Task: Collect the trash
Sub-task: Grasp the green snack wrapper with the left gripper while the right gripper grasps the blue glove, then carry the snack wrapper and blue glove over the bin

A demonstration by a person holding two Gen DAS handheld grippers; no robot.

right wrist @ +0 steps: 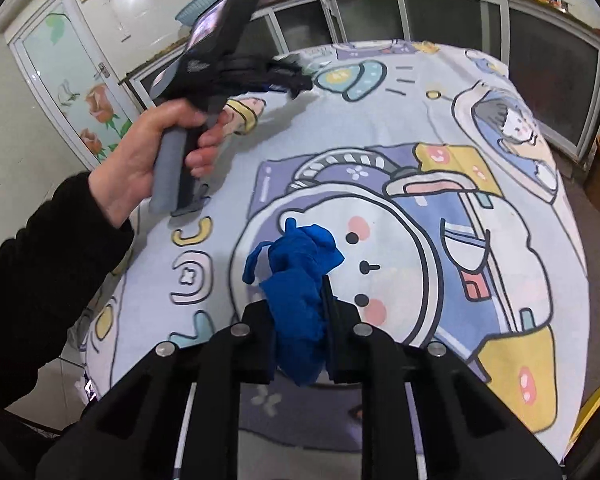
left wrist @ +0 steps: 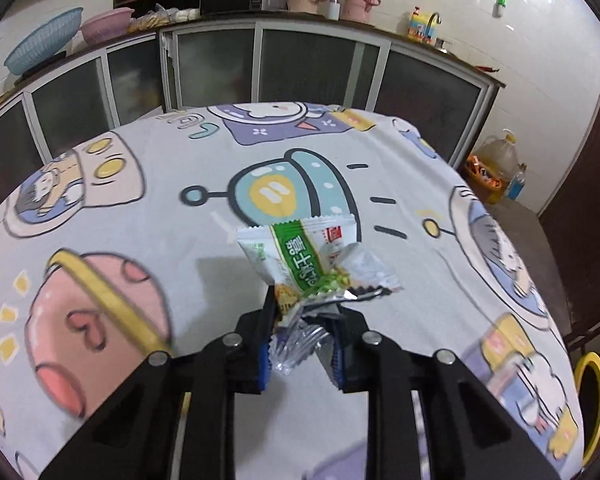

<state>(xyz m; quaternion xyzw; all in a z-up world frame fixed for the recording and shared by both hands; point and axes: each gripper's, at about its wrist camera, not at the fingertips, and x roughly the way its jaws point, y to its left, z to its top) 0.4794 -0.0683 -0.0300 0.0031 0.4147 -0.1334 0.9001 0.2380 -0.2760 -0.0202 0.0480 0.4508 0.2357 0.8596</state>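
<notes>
Left hand-held gripper (left wrist: 300,320): we pinch the snack wrapper (left wrist: 312,260), its length running forward, clear of the surface (left wrist: 140,200).
Right hand-held gripper (right wrist: 300,320): we clamp the blue glove (right wrist: 296,280) — lengthwise between fingers.
Destination: bin unseen — neither hand nearer.

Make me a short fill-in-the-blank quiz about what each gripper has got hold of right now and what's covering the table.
1. The left gripper is shut on a snack ____ with a green band.
2. The right gripper is shut on a crumpled piece of ____ material.
3. The tablecloth is printed with ____ figures.

Missing words: wrapper; blue; cartoon
</notes>
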